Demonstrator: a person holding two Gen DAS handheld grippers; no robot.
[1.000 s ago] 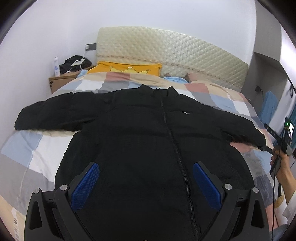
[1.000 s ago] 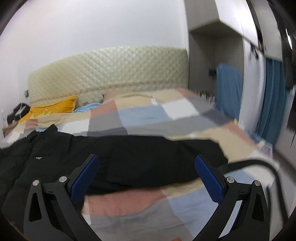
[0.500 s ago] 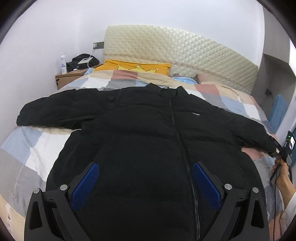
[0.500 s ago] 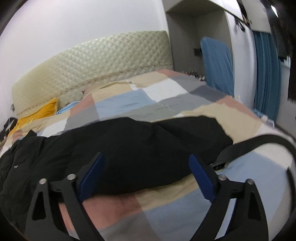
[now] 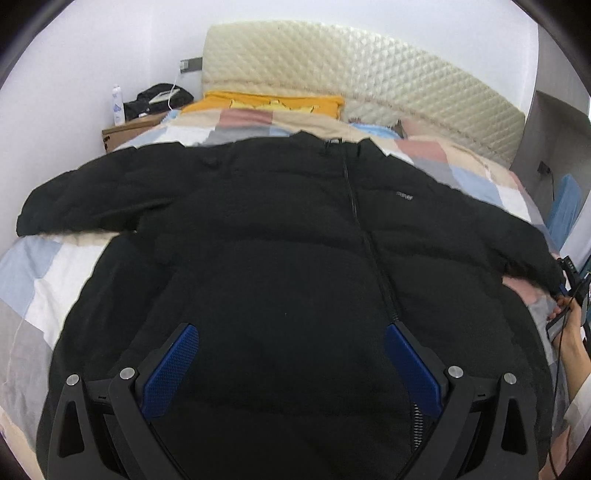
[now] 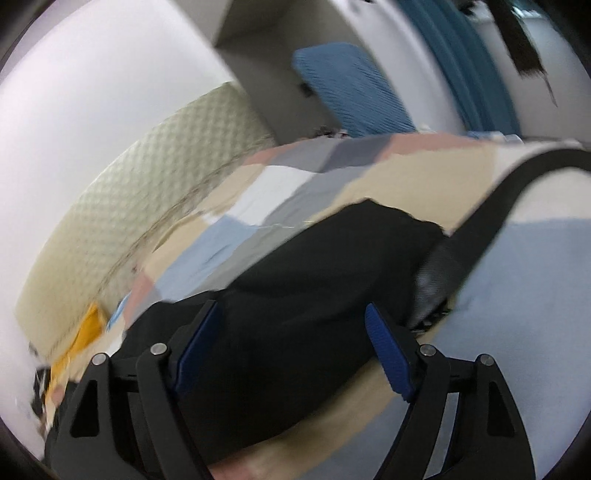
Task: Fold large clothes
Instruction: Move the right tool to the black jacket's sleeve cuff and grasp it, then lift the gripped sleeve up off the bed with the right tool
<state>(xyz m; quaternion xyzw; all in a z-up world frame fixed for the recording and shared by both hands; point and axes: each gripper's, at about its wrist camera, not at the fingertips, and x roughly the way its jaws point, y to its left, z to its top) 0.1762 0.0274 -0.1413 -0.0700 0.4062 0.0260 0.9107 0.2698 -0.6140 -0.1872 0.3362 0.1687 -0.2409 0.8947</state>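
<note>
Black jacket (image 5: 280, 258) spread flat on my patchwork bedspread (image 5: 33, 273); my left gripper (image 5: 291, 363) gapes empty above its hem, my right gripper (image 6: 291, 347) wide apart, straddling a sleeve (image 6: 332, 273).

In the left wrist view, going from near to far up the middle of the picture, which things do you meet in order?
Left gripper, open → black jacket spread flat → patchwork bedcover → yellow pillow → quilted headboard → white wall.
</note>
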